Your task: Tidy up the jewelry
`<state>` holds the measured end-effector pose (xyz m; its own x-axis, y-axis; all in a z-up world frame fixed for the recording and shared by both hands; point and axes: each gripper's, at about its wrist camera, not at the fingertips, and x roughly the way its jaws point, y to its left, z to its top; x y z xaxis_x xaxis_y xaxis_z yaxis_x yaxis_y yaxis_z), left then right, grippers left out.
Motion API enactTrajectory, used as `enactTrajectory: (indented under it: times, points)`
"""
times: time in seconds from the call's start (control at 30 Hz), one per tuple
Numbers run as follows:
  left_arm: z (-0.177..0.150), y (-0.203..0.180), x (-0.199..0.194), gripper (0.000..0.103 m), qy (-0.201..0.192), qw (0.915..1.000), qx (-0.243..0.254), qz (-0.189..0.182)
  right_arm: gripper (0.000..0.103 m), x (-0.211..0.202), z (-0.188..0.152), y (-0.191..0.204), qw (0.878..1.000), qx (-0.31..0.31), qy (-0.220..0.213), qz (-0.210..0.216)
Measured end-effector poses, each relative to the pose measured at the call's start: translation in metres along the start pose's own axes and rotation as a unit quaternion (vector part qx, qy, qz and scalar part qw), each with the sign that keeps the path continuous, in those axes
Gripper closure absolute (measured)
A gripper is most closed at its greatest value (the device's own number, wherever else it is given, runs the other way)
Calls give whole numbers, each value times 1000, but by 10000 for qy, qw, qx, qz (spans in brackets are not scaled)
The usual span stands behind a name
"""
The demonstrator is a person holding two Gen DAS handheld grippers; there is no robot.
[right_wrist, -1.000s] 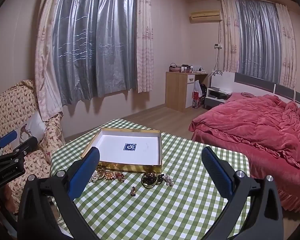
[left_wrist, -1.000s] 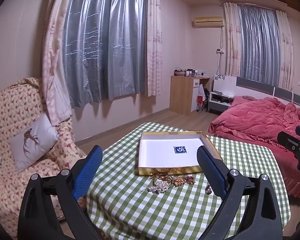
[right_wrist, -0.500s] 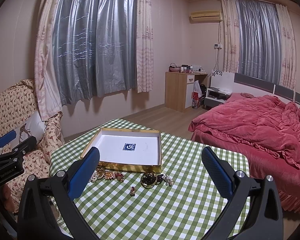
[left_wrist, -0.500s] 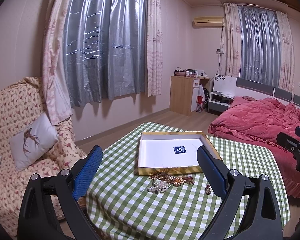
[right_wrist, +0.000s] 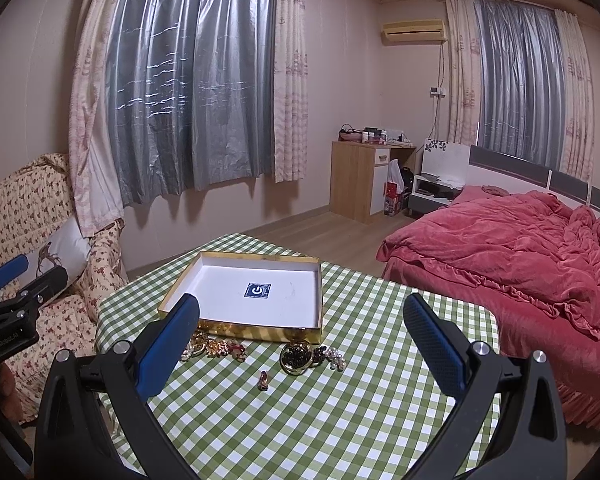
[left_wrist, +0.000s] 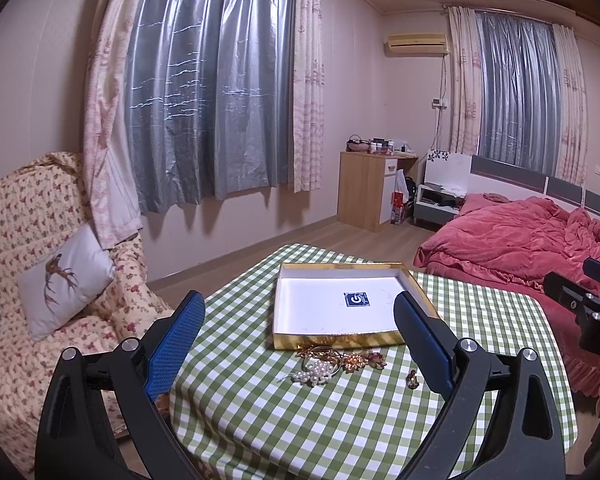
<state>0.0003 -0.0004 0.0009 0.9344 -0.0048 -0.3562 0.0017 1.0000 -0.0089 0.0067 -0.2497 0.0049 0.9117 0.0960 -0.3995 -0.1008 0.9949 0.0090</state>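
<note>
A: What's the room like?

B: A bedroom with grey curtains, a red-quilted bed [right_wrist: 512, 248] on the right and a floral sofa [left_wrist: 24, 248] on the left. In the middle stands the worktop [left_wrist: 340, 416], covered in green-and-white check.

A: And the jewelry?

B: It lies on the cloth just in front of the near wall of a shallow gold-edged box [right_wrist: 256, 300]. That box is white inside, with a small blue sticker [right_wrist: 257, 290] on its floor and nothing else visible in it. In the right wrist view, a gold-and-red cluster [right_wrist: 216, 347] sits at the left, a round gold piece with dark beads [right_wrist: 296, 358] further right, and pearly beads [right_wrist: 335, 357] touching its right side. A small red-and-gold piece [right_wrist: 263, 381] lies alone, nearer than the rest.

A: Does the left wrist view add anything?

B: A pearl cluster [left_wrist: 318, 372] just in front of a tangle of gold pieces [left_wrist: 340, 357].

A: The tongs?

B: The left tongs [left_wrist: 298, 340] are spread wide with nothing between the blue pads, held above the near worktop. The right tongs [right_wrist: 302, 342] are equally wide apart, gripping nothing. Each pair frames the jewelry without touching it.
</note>
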Motion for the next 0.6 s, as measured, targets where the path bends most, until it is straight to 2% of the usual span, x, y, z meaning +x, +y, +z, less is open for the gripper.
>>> enactTrajectory:
  times: [0.3, 0.43, 0.6]
  points:
    - [-1, 0, 1, 10, 10, 10000, -4, 0, 103, 5, -3, -2, 9998, 103, -18, 146]
    - [-2, 0, 1, 10, 8, 10000, -9, 17, 103, 1, -3, 2, 9999, -76, -105, -96]
    - [-4, 1, 1, 10, 37, 10000, -34, 34, 103, -2, -3, -2, 9997, 32, -205, -123]
